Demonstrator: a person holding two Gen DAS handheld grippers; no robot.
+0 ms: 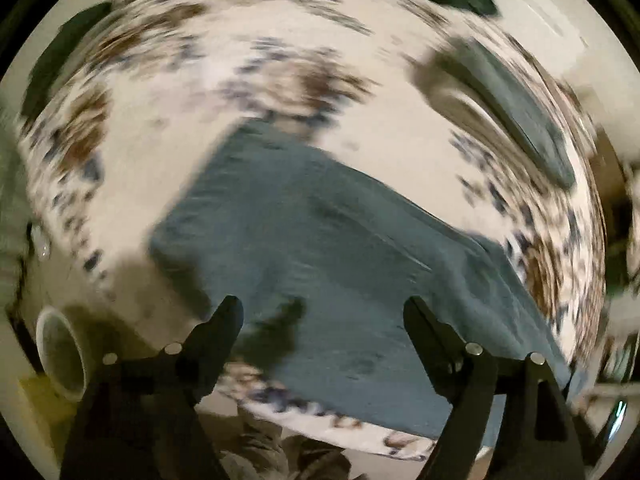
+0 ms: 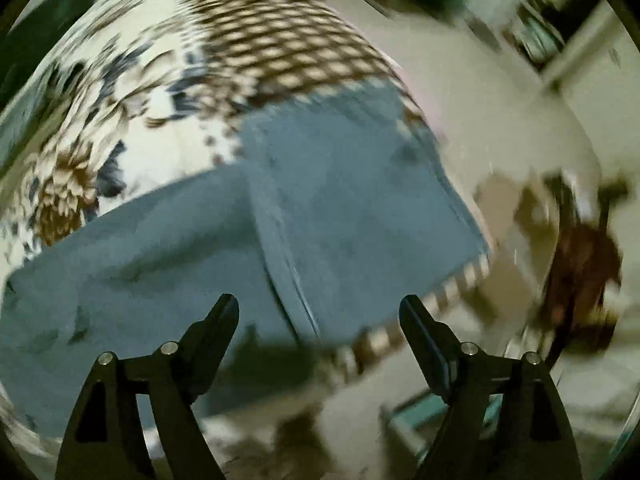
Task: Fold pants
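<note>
- Across the middle of both views lie the pants (image 1: 320, 248), a grey-blue garment of soft, matte cloth, spread flat on a patterned bedspread (image 1: 192, 92).
- Bedspread: white ground with brown flower shapes and dark blue leaf marks; the right wrist view also shows a brown-and-cream checked section (image 2: 280, 44) at its far side and a striped border (image 2: 452, 288) along the edge nearest the floor.
- Pants, left wrist view: a broad, roughly four-sided panel, with faint creases and one straight seam line running across it.
- Pants, right wrist view (image 2: 340, 208): a raised lengthwise seam or fold divides the cloth, and one corner reaches the striped border.
- A second grey-blue piece (image 1: 520, 112) lies well apart from the pants, towards the upper right of the left wrist view; blur prevents identification.
- Left gripper (image 1: 323, 312): black fingers spread wide apart, nothing between them, hovering over the near edge of the pants and casting a dark shadow on the cloth.
- Right gripper (image 2: 319, 310): fingers equally wide apart and empty, poised over the near edge of the pants, close to the bedspread's edge.
- A white cylindrical object (image 1: 60, 352) with an open end sits at the lower left of the left wrist view; contents cannot be told.
- Both views are heavily motion-blurred; the floor (image 2: 500, 152) beyond the bed is pale.
</note>
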